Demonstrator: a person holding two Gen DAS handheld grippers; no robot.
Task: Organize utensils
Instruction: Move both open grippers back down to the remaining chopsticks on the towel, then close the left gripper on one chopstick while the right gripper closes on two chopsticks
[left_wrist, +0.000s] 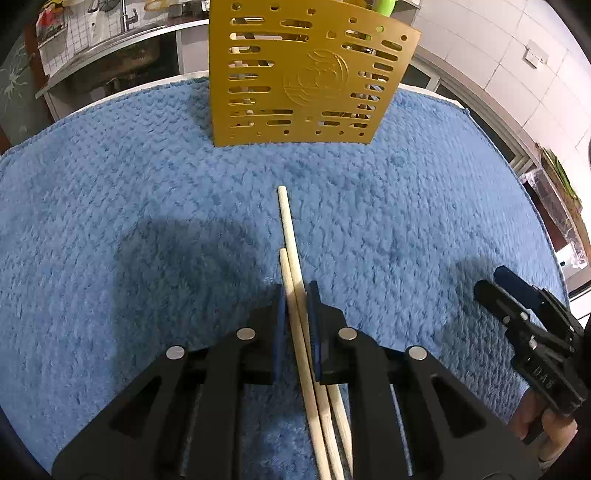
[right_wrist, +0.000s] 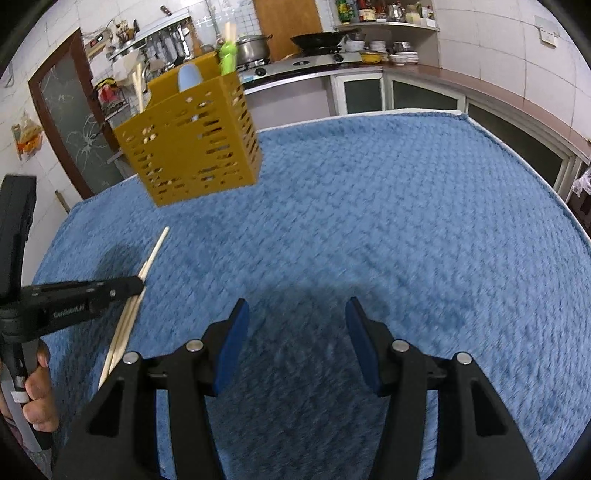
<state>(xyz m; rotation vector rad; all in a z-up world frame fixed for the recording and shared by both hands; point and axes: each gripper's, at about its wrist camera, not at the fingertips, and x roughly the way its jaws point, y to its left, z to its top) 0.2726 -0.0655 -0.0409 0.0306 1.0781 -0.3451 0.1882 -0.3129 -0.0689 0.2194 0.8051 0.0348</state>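
1. A blue fleecy cloth (left_wrist: 147, 206) covers the whole table and fills most of both views.
2. The left gripper (left_wrist: 295, 295) rises from the bottom centre of the left wrist view, tilted steeply down toward the cloth. Its blue pads (left_wrist: 280, 332) are clenched on a pair of pale chopsticks (left_wrist: 286, 221). In the right wrist view it enters level from the left edge, a person's hand (right_wrist: 37, 391) wrapped around its handle at lower left.
3. The right gripper (right_wrist: 295, 314) fills the bottom of the right wrist view, angled down over bare cloth. Its jaws stand apart with nothing between them. In the left wrist view it shows at the lower right edge, well apart from the chopsticks, fingers (left_wrist: 543, 424) curled on its grip.
4. A yellow slotted utensil holder (left_wrist: 306, 74) stands upright on the cloth at the top centre of the left wrist view, and at upper left of the right wrist view. Chopsticks, a pale blue utensil (right_wrist: 190, 75) and a green one (right_wrist: 227, 57) stick out of its top.
5. The held chopsticks lie side by side, tips pointing toward the holder, one tip reaching further than the other. Whether the tips touch the cloth cannot be told.
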